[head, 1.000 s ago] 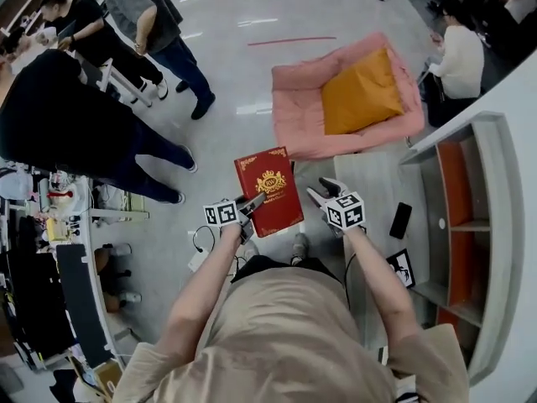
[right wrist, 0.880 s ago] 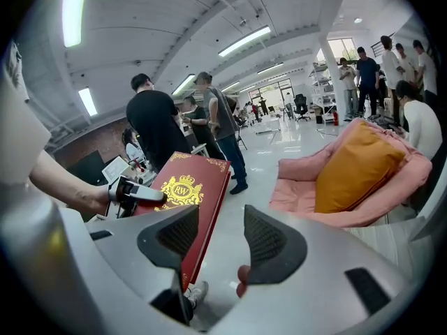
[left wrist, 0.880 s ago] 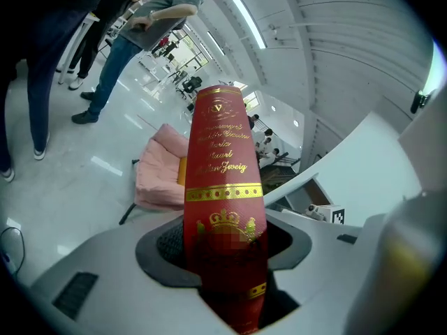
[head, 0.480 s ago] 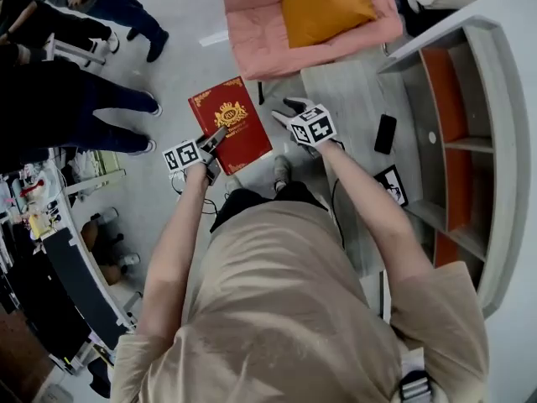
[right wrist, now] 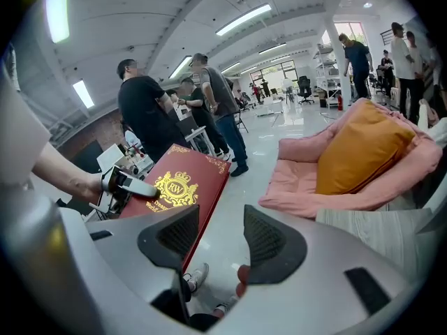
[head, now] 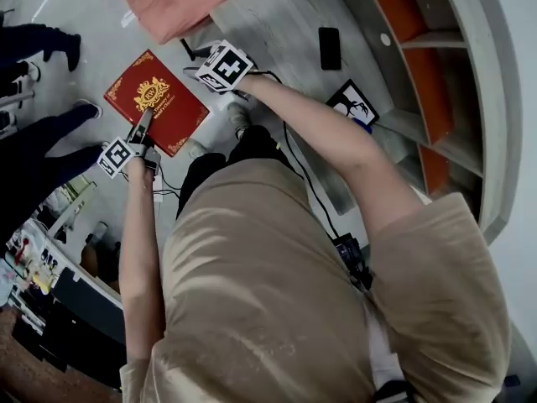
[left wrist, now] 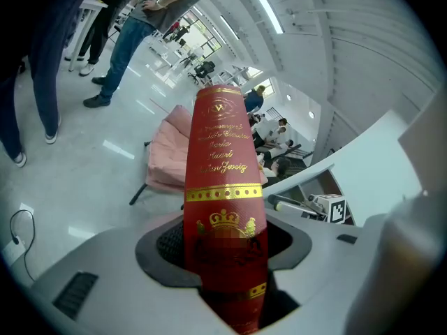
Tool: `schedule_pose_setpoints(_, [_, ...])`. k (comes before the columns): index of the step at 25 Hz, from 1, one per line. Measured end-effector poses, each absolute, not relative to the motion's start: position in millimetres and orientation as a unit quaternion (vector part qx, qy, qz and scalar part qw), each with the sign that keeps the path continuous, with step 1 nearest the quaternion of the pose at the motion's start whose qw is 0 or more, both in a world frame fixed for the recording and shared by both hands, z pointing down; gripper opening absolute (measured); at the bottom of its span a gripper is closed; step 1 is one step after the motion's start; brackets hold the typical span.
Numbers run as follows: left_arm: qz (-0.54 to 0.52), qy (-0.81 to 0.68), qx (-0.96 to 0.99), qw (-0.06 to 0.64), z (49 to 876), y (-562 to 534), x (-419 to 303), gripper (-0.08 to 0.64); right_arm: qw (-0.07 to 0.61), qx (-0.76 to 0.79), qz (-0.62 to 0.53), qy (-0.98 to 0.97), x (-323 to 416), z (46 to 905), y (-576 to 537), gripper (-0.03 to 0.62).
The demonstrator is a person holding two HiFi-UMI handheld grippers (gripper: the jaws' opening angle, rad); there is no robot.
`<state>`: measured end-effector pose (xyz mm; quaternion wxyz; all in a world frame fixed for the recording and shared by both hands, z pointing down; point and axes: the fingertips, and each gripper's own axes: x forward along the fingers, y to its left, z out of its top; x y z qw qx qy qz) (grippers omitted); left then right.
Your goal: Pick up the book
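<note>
**Red book clamped in the left tool, right tool hanging loose**

Glossy grey floor (head: 101,36) fills an open workroom under strip lights, with several people (right wrist: 143,110) standing in the background of the right gripper view. A pink lounge chair (right wrist: 349,187) carrying an orange cushion (right wrist: 360,145) sits on that floor. To the right in the head view is a white shelf unit with orange backs (head: 436,65). A pale wood-grain surface (head: 277,23) lies in front of it, bearing a black phone (head: 330,48) and a printed marker card (head: 354,106).

The book (head: 155,101), dark red with a gold crest and gold corner ornaments, is off the floor, held out in front of the person with its front cover tilted up. The left tool (head: 143,128) grips it at the lower edge near one corner. In the left gripper view the jaws are clenched on the book (left wrist: 223,208), pads pressing both covers, and the gold-lettered spine rises straight away from the left tool (left wrist: 225,246).

The right tool (head: 195,63) hovers just beside the book's other side, near the top right corner, apart from it. In the right gripper view its jaws stand released, well apart, and between them the right tool (right wrist: 220,239) holds nothing; only the floor and the person's shoes (right wrist: 192,279) show through the gap. The same view shows the book (right wrist: 178,183) just left of the left jaw, with the left tool (right wrist: 133,185) on its far edge.
</note>
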<state>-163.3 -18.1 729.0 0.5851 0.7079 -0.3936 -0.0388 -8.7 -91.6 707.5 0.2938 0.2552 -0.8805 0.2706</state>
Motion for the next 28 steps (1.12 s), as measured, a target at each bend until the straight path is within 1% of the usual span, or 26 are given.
schedule_pose_setpoints(4, [-0.014, -0.401, 0.701, 0.59, 737, -12, -165, 0.241, 0.291, 0.248, 0.27, -0.884, -14, 707, -97, 0.209])
schedule_pose_setpoints(7, [-0.019, -0.398, 0.695, 0.599, 739, -11, -165, 0.241, 0.298, 0.245, 0.267, -0.883, -17, 708, -101, 0.209])
schedule_pose_setpoints(8, [-0.034, -0.389, 0.691, 0.608, 736, -12, -160, 0.241, 0.307, 0.243, 0.256, -0.884, -17, 709, -102, 0.177])
schedule_pose_setpoints(9, [-0.042, -0.385, 0.689, 0.613, 735, -13, -159, 0.241, 0.317, 0.24, 0.242, -0.885, -18, 708, -103, 0.125])
schedule_pose_setpoints(11, [-0.019, -0.398, 0.691, 0.603, 740, -12, -168, 0.241, 0.327, 0.234, 0.22, -0.889, -22, 705, -105, 0.096])
schedule_pose_setpoints(16, [0.006, -0.409, 0.693, 0.593, 745, -14, -182, 0.241, 0.331, 0.227, 0.21, -0.891, -31, 701, -115, 0.089])
schedule_pose_setpoints(19, [-0.009, -0.403, 0.69, 0.601, 740, -18, -179, 0.241, 0.33, 0.222, 0.206, -0.894, -35, 697, -119, 0.086])
schedule_pose_setpoints(22, [0.013, -0.416, 0.696, 0.585, 744, -21, -187, 0.241, 0.331, 0.213, 0.201, -0.897, -37, 697, -119, 0.08])
schedule_pose_setpoints(25, [-0.037, -0.395, 0.687, 0.609, 732, -25, -174, 0.241, 0.335, 0.21, 0.192, -0.898, -40, 695, -121, 0.075])
schedule_pose_setpoints(28, [-0.06, -0.381, 0.69, 0.613, 728, -29, -167, 0.241, 0.33, 0.207, 0.191, -0.901, -42, 693, -121, 0.074])
